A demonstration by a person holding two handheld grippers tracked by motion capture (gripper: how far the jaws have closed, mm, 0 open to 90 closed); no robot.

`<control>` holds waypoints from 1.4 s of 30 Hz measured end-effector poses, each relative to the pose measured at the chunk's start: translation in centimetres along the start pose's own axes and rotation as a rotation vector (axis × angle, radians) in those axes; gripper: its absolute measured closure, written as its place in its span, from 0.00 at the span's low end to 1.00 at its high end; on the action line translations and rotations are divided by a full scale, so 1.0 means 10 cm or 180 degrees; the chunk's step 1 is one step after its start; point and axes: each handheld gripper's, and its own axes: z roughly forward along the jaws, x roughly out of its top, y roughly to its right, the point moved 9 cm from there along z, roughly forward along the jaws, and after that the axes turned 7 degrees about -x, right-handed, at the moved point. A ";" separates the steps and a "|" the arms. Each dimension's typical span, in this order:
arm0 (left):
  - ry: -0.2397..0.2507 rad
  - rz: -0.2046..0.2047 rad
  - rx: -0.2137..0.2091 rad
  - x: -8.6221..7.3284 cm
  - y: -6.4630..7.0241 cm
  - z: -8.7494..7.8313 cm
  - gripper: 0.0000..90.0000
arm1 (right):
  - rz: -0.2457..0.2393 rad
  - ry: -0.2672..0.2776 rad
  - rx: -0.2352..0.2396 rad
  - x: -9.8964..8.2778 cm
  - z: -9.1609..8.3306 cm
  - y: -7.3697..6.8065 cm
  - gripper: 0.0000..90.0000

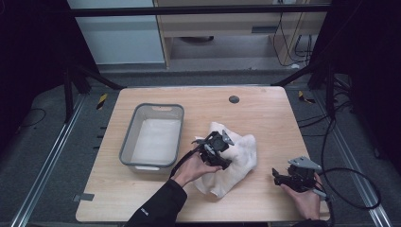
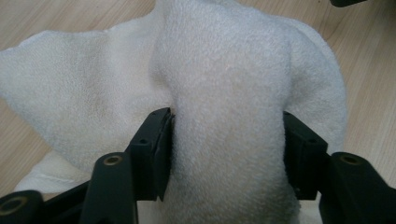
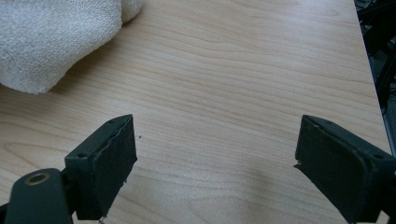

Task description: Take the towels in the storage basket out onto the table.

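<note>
Left tongs (image 2: 228,154) were clamped round a raised ridge of the white towel (image 2: 233,79), apparently to lift it. Right tongs (image 3: 215,163) stood apart, idle, right of the towel.

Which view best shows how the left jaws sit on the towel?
The left gripper view: the towel bulges as a thick fold between the two jaws, which press its sides. In the high view the left gripper covers that contact. The right gripper view catches just a towel corner at its top left.
</note>
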 end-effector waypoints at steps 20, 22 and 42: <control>0.0186 0.0077 -0.0030 -0.02 0.04 -0.14 0.25 | 0.0008 -0.0013 -0.0005 0.00 0.00 0.00 0.12; 0.0239 0.0063 -0.0036 -0.03 0.04 -0.19 0.25 | 0.0009 -0.0015 -0.0006 0.00 0.00 0.00 0.12; 0.0687 -0.0347 0.0272 -0.49 -0.18 -0.77 0.28 | 0.0036 -0.0020 0.0010 -0.01 0.00 -0.01 0.12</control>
